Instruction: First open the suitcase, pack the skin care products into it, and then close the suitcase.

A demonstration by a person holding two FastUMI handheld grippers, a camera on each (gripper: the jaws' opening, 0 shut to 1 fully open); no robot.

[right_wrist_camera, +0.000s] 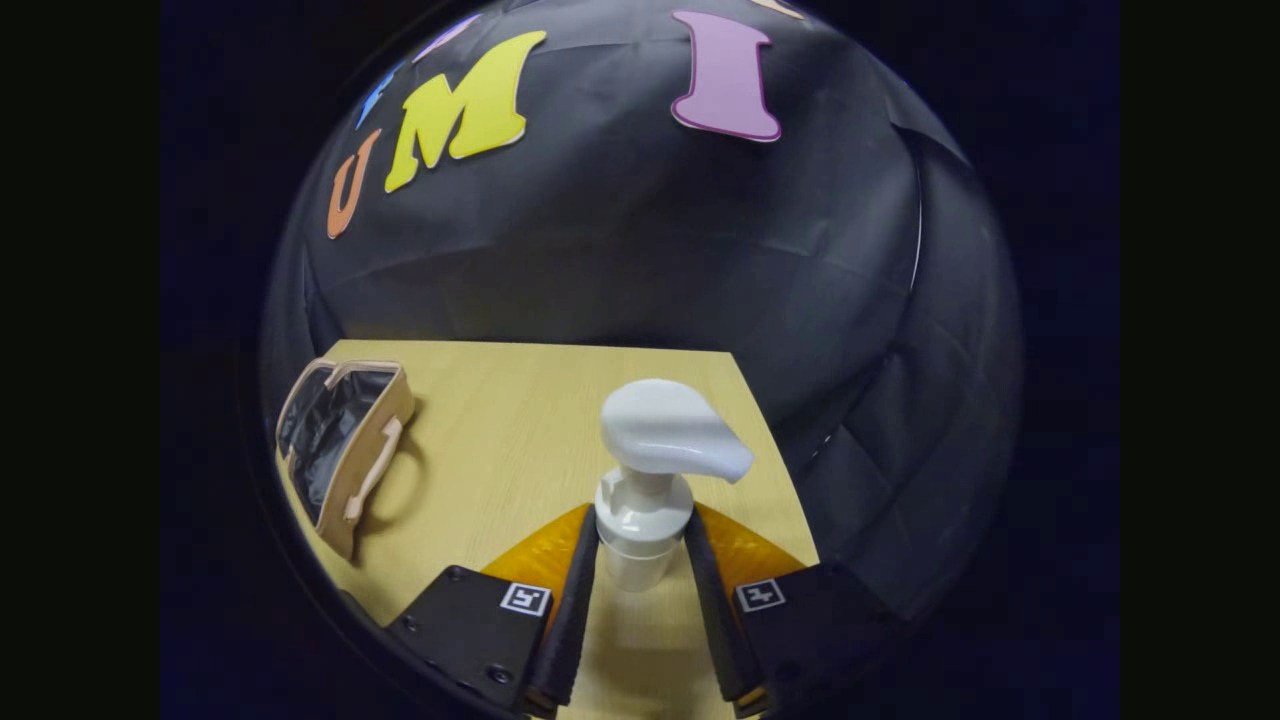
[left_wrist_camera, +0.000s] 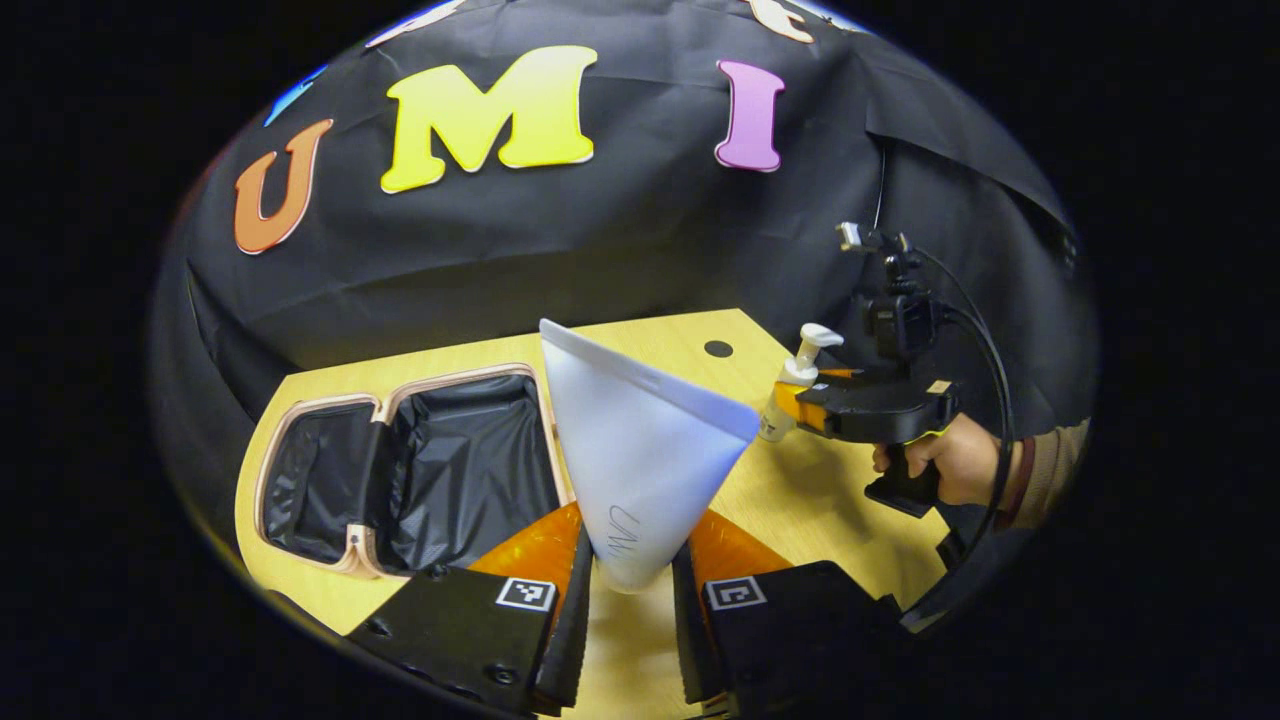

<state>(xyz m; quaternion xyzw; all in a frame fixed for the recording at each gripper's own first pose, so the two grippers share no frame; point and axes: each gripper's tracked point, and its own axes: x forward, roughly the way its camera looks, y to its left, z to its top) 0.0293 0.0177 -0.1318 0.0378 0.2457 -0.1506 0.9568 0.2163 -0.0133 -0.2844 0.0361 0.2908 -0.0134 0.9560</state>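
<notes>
the left tongs [left_wrist_camera: 630, 590] pinched the narrow end of a pale, matte tube [left_wrist_camera: 640, 455], both black fingers pressed against it; the tube fanned out to a flat crimped edge and stood tilted above the table [left_wrist_camera: 690, 345]. the table was light wood grain with a small dark hole near its far edge. just left of the tube lay the suitcase [left_wrist_camera: 410, 465], open flat, tan rim and shiny, crinkled black lining in both halves.

in the right gripper view, the right tongs [right_wrist_camera: 640, 585] clamped the white neck of a pump bottle [right_wrist_camera: 650, 480], its glossy, rounded spout pointing right. the suitcase [right_wrist_camera: 345, 450] sat well apart at the left, its handle facing the bottle.

in the left gripper view, a hand [left_wrist_camera: 950, 460] with a tan sleeve gripped the right tongs' black handle, held level, the bottle [left_wrist_camera: 800, 375] at its tip, near the table's right edge.
</notes>
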